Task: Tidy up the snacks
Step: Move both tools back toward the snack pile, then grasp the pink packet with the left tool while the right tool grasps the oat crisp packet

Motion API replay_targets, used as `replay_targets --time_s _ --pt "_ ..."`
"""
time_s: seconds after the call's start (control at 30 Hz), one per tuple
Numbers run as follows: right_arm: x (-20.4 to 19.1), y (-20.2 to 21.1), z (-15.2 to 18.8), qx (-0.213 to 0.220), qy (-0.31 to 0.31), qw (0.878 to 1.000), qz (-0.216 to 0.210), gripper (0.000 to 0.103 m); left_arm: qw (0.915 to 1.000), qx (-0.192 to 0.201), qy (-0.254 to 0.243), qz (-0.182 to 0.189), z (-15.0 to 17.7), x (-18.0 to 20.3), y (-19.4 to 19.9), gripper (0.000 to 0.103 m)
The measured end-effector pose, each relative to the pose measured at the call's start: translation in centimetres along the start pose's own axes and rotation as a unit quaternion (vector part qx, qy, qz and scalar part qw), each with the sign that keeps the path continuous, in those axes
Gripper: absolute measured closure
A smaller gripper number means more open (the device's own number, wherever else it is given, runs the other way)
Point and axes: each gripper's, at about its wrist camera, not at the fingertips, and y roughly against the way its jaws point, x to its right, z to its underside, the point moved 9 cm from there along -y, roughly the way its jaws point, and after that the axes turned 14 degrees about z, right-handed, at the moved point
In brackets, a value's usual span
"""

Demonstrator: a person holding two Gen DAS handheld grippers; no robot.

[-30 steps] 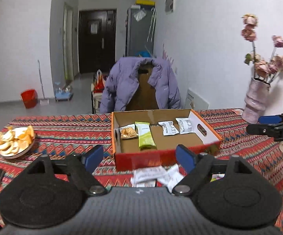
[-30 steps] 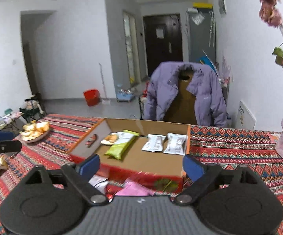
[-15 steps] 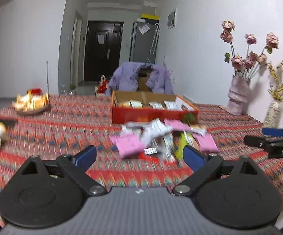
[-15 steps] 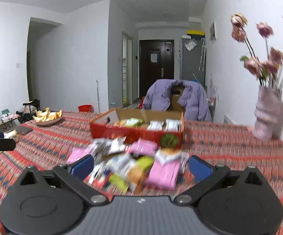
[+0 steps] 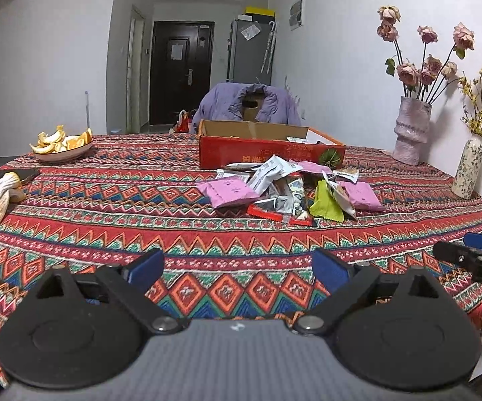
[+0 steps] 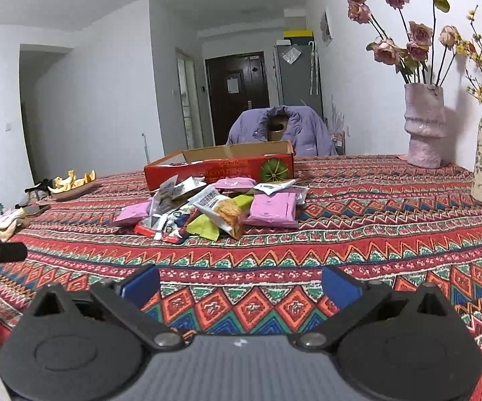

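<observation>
The left claw and the right claw both stand spread wide with nothing between the pads, above the patterned tabletop. The snack pile lies ahead of each claw, just before the red box.

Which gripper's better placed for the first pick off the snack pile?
Right, marginally. The snack pile sits centred ahead of the right gripper; from the left gripper it lies off to the right. Both are open and empty.
</observation>
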Motion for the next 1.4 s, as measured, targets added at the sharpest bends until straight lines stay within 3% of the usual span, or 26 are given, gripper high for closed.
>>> replay_targets --time_s 0.23,0.4,0.5,0.6,0.83,1.07,1.27,1.4 --pt "-0.4 -2.0 -2.3 -0.007 -0.021 0.999 -0.035 0.002 0.9999 -0.012 -0.005 -0.004 -2.0 -0.3 -3.9 0.009" --pt "-0.8 -5.4 -3.5 -0.031 0.007 0.999 -0.007 0.013 0.9996 -0.028 0.007 -0.007 -4.1 -1.4 -8.2 0.014" --pt "-0.9 -7.6 -4.4 -0.042 0.009 0.999 -0.006 0.020 0.9981 -0.041 0.027 -0.038 -5.3 -3.1 -11.7 0.014" --pt "-0.8 -9.8 -5.4 -0.052 -0.001 0.999 -0.005 0.023 0.9969 -0.051 0.040 -0.046 -6.3 -4.5 -14.8 0.014" --pt "-4.1 -13.4 -6.5 -0.064 0.048 0.995 -0.061 0.024 0.9935 -0.084 0.069 -0.033 -6.9 -6.9 -20.4 0.014" --pt "-6.2 -17.8 -6.0 -0.091 0.059 0.991 -0.074 0.036 0.9893 -0.107 0.095 -0.031 -5.8 -8.5 -22.9 0.024" --pt "-6.4 -19.9 -6.4 -0.088 0.070 0.989 -0.093 0.036 0.9914 -0.103 0.078 -0.024 -5.7 -8.6 -23.2 0.031" --pt "-6.7 -21.2 -7.1 -0.085 0.085 0.984 -0.129 0.037 0.9912 -0.107 0.076 -0.021 -5.6 -8.8 -22.6 0.033"
